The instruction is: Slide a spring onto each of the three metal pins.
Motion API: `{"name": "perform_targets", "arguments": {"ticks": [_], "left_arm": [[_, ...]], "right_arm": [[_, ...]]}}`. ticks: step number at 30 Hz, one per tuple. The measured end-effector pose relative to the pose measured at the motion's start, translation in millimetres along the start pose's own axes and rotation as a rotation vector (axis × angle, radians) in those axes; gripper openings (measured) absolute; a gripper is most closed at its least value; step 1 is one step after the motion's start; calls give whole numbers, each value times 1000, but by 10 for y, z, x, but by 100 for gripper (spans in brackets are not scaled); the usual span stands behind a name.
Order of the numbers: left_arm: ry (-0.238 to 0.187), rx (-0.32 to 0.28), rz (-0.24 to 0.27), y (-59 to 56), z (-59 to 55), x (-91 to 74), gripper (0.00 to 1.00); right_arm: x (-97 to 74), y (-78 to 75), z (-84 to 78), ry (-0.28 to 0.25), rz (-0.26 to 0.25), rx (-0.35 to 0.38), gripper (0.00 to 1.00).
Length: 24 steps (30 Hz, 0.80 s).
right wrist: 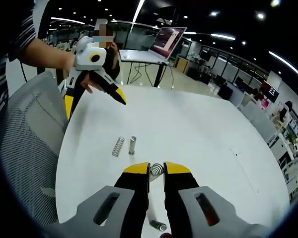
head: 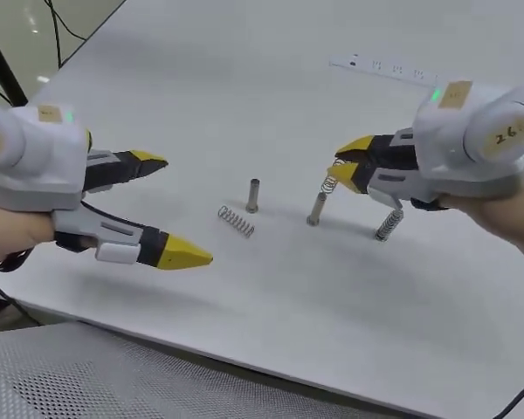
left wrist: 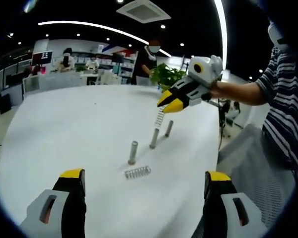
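Currently your right gripper point(head: 342, 166) is clamped on a spring point(head: 329, 184), which hangs just over the top of the middle pin point(head: 317, 209), mid-worktop point(head: 244, 70). Whether they touch cannot be told. Your left gripper point(head: 170, 208) hovers near the front edge, jaws spread wide and holding nothing. A loose spring point(head: 236, 220) lies flat beside the bare pin point(head: 252, 195). The third pin point(head: 389, 224) carries a spring.

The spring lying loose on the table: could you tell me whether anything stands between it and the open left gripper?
Nothing visible does. Only bare table separates the left gripper from the loose spring; the empty pin stands just beyond it, and the right gripper is farther off at the middle pin.
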<state>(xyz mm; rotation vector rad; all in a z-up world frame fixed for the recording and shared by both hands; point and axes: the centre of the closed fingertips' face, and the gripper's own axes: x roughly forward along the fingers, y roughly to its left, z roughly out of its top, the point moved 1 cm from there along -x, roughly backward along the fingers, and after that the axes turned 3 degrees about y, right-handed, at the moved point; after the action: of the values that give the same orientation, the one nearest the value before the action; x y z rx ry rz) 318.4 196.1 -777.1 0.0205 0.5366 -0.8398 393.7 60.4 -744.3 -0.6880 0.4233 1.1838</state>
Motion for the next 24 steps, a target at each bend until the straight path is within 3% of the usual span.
{"name": "perform_targets", "arguments": {"ticks": [24], "left_arm": [[-4,-3,22,30,12,-31,98]], "right_arm": [[125,93,-74,18,29,0,7]]}}
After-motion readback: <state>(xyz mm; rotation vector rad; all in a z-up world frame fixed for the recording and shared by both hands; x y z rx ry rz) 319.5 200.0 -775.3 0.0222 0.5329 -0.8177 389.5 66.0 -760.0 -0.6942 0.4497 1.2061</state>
